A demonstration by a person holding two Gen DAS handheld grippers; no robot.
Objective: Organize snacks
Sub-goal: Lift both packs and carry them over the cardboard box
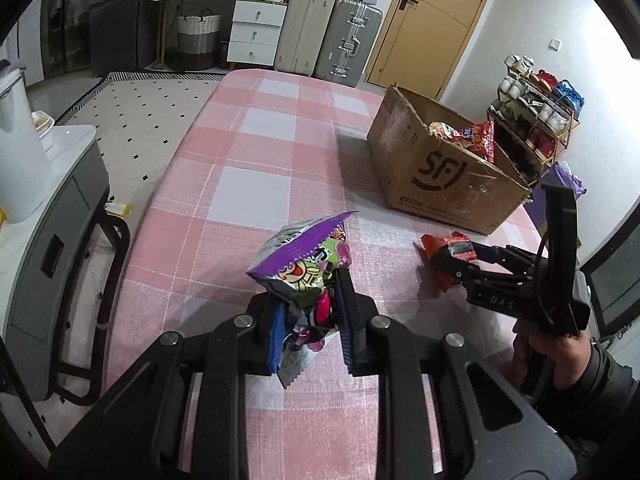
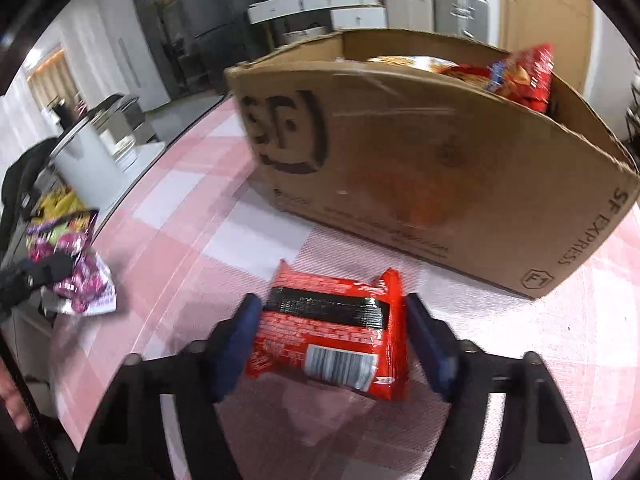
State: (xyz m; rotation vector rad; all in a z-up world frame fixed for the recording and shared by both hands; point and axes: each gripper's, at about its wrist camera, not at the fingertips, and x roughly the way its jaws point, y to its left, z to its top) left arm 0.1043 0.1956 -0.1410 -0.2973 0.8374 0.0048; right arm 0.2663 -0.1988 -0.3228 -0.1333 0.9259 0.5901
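Snacks are split between my two tools and the cardboard box (image 1: 448, 168). My left hand-held gripper (image 1: 310, 300) is closed on a purple snack bag (image 1: 302, 258), pinching it crumpled between the blue pads and holding it above the pink checked cloth (image 1: 240, 160) that covers the counter. In the right wrist view the same bag (image 2: 76, 268) shows far off to the left.

My right hand-held gripper (image 2: 332, 332) holds a red snack pack (image 2: 332, 332) between its fingers; the left pad presses the pack's edge, the right finger sits just beside the other edge, so the grip looks loose and the view is blurred. From the left camera I see that pack (image 1: 448, 250) low over the cloth, near the box's front wall.

That box stands on the cloth, open at the top, with red snack bags (image 2: 516, 76) sticking out above its rim at the right end. My right hand (image 1: 556, 350) grips the tool's handle.
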